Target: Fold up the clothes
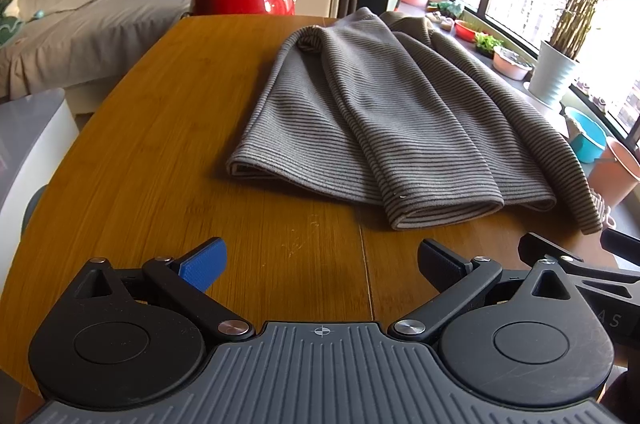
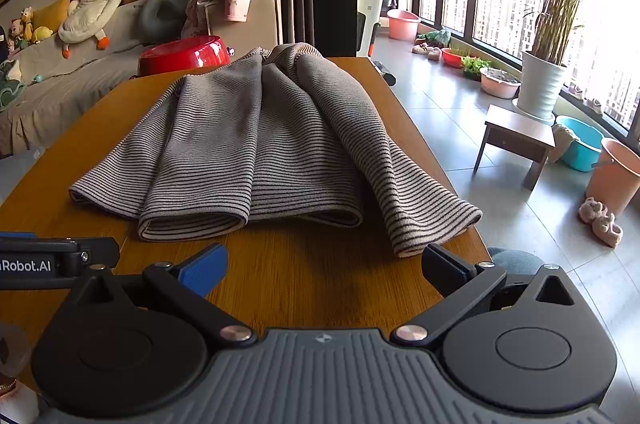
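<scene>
Folding looks partly done, I think: the striped sweater (image 1: 384,120) lies in the middle of the wooden table (image 1: 168,144), its sides already turned in over each other, but it is long and lumpy, and one sleeve (image 2: 416,192) hangs loose at the lower right of the right wrist view, near the table edge. It likely needs that sleeve tucked in and one more fold from end to end. The left gripper (image 1: 320,264) sits low in its frame with its two fingers spread wide and nothing between them. The right gripper (image 2: 324,266) is the same, wide apart and holding nothing. The sweater lies just ahead of both, not touching any finger. Its near hem fills the middle of each frame, and the sleeve end sits just above the right gripper's right finger (image 2: 448,270).
</scene>
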`<state>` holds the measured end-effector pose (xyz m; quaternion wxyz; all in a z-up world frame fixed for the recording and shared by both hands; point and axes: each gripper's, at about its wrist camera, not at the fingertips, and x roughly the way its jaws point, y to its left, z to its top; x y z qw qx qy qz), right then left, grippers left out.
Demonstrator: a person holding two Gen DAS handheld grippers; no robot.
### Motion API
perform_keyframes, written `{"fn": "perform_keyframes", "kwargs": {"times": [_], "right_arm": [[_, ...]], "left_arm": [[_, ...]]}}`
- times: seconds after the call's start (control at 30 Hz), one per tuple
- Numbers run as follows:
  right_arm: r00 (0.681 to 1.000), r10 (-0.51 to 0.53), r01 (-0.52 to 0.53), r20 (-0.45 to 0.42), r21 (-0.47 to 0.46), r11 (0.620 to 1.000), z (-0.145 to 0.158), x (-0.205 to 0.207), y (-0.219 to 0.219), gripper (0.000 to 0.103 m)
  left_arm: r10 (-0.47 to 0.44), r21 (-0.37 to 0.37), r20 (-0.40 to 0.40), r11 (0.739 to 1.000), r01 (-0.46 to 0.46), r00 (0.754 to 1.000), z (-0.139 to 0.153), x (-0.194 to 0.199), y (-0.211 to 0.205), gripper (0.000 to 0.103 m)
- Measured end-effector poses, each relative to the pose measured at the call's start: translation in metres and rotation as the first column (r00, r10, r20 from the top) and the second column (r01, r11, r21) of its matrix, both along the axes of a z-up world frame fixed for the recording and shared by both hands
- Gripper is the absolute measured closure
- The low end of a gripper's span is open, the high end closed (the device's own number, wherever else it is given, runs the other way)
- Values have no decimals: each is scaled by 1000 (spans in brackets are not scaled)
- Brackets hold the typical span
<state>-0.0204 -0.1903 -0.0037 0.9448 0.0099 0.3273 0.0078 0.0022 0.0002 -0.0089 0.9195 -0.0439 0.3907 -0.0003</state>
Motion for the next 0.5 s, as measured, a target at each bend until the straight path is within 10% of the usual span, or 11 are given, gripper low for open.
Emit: {"fn": "perform_keyframes", "kwargs": {"times": [0.5], "right_arm": [[1000, 2, -2, -6, 4, 1000, -1, 1, -1, 0]], "left_arm": [[-2, 1, -5, 1000, 2, 1000, -2, 0, -1, 0]]}}
